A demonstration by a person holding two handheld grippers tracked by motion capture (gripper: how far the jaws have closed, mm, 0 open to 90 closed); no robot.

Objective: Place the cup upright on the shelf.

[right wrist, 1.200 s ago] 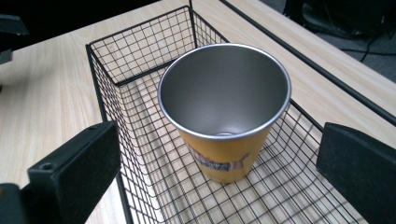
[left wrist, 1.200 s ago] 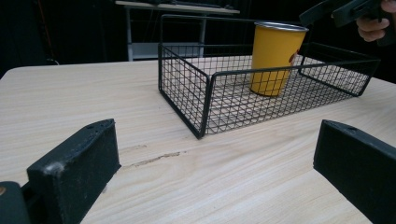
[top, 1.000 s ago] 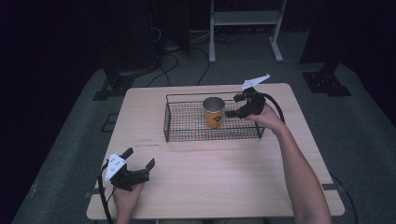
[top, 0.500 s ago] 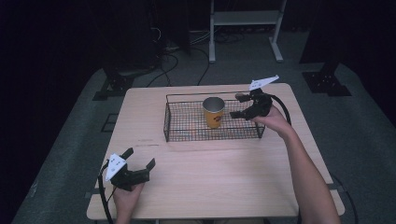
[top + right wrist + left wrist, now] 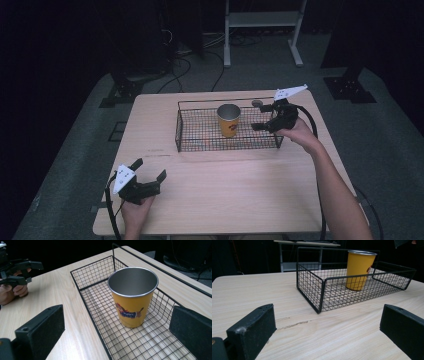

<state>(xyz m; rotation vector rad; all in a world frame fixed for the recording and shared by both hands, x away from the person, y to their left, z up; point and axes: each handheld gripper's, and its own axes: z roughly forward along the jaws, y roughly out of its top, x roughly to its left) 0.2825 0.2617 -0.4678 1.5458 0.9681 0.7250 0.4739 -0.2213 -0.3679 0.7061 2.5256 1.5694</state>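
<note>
- My left tongs (image 5: 150,181) sat low at the near-left corner of the worktop (image 5: 225,195), my hand wrapped around the grip, jaws spread wide apart, nothing between them.
- Left gripper view: both black jaws framed bare wood grain; a faint scuff mark (image 5: 293,325) ran across the worktop just ahead of them.
- Past that, the black wire basket (image 5: 322,293) stood on the worktop, its near corner pointing toward my left tongs, well apart from them.
- High view: the basket (image 5: 179,131) lay lengthwise across the far half of the worktop, open top, mesh floor and walls.
- Yellow cup (image 5: 229,120) stood upright inside the basket, roughly mid-length, on the mesh floor, clear of the walls.
- Right gripper view: the cup (image 5: 132,302) had a metal inner wall and rim, printed label on its yellow side, nothing visible inside it.
- My right tongs (image 5: 262,117) hovered at the basket's right end, above the mesh, pointing left toward the cup, jaws wide apart and empty.
- The cup sat between the lines of the two right jaws but farther out, not touching either.
- Right gripper view also caught my left tongs (image 5: 23,271) far off at the top-left, on the worktop.
- Beyond the worktop: dark floor, cables (image 5: 182,57), and a white frame stand (image 5: 262,20) at the back.
</note>
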